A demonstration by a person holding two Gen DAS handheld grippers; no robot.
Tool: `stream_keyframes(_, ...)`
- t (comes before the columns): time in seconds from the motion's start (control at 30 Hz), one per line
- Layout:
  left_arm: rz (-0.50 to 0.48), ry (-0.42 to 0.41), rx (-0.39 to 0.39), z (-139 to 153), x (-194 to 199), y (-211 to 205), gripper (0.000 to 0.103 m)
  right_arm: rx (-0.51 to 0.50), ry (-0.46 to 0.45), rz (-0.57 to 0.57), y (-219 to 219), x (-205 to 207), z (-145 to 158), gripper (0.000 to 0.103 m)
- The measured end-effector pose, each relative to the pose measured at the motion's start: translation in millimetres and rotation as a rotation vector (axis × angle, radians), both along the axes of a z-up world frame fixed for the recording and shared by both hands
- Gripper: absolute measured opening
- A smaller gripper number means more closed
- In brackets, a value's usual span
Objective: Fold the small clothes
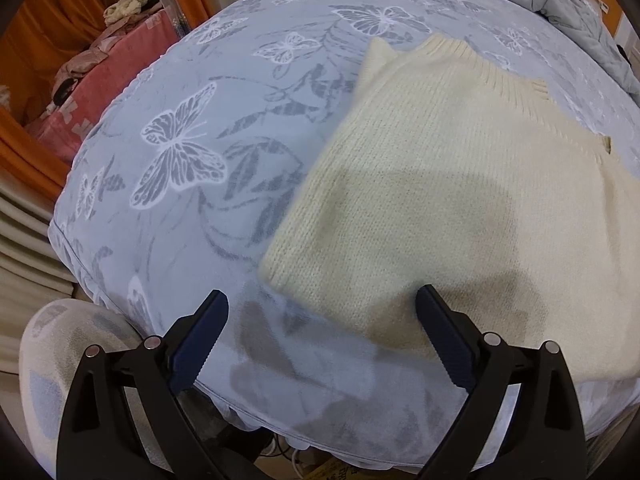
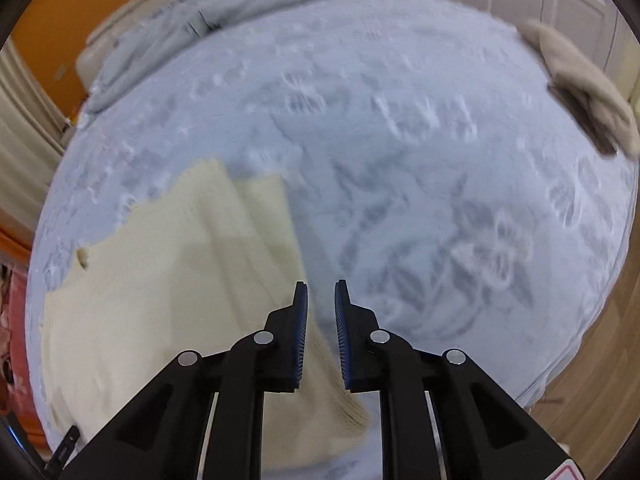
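Observation:
A cream knit sweater (image 1: pixel 440 184) lies folded lengthwise on a pale blue butterfly-print blanket (image 1: pixel 192 168), its ribbed collar at the far end. My left gripper (image 1: pixel 322 304) is wide open and empty, hovering over the sweater's near left corner. In the right wrist view the sweater (image 2: pixel 168 280) lies at the lower left. My right gripper (image 2: pixel 321 292) hovers above the sweater's right edge with its jaws narrowly apart and nothing between them. The right view is blurred by motion.
A rumpled grey-blue quilt (image 2: pixel 224 4) lies at the far end of the bed. A beige and brown garment (image 2: pixel 588 92) sits at the bed's right edge. A pink towel pile (image 1: pixel 100 92) stands to the left, off the bed. Wood floor (image 2: pixel 592 392) shows to the right.

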State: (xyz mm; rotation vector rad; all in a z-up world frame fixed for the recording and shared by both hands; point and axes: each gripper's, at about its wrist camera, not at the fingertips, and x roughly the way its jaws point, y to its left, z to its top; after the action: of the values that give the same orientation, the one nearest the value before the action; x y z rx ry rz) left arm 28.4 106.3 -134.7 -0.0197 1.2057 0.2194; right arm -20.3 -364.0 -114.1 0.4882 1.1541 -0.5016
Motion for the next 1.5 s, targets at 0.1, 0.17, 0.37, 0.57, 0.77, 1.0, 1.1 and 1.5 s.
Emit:
stream_keyframes(0.1,-0.005,0.007,0.012,0.3,0.4,-1.7,0.093,0.047,0.027,-0.063,-6.0,-1.0,-14.8,0.006)
stream_keyframes(0.17,-0.003,0.015,0.010,2.3,1.1,-0.6,0.093,0.120,-0.075,-0.129,-14.0,-14.1,0.9,0.012)
stream_keyframes(0.37,0.159,-0.025,-0.251,9.2,-6.4,31.8,0.092,0.194,-0.182,-0.045,-3.1,-24.6,17.1,0.018)
stream_keyframes(0.57,0.297,0.035,-0.402,-5.4,-1.9,45.1,0.092,0.118,-0.079,0.002,8.5,-15.4,-2.8,0.032)
stream_keyframes(0.77,0.273,-0.009,-0.403,6.9,-5.0,33.5,0.092,0.149,-0.210,0.085,50.8,-31.5,37.8,0.035)
stream_keyframes(1.0,0.323,0.019,-0.471,-10.2,6.9,36.0,0.093,0.186,-0.164,0.364,146.0,8.6,37.5,0.035)
stream_keyframes(1.1,0.324,0.013,-0.493,-10.0,6.0,39.3,0.094,0.152,-0.155,0.486,191.9,38.8,47.5,0.034)
stream_keyframes(1.5,0.228,0.022,-0.449,-12.9,5.9,33.9,0.098,0.022,0.051,0.545,247.0,131.4,-3.8,0.027)
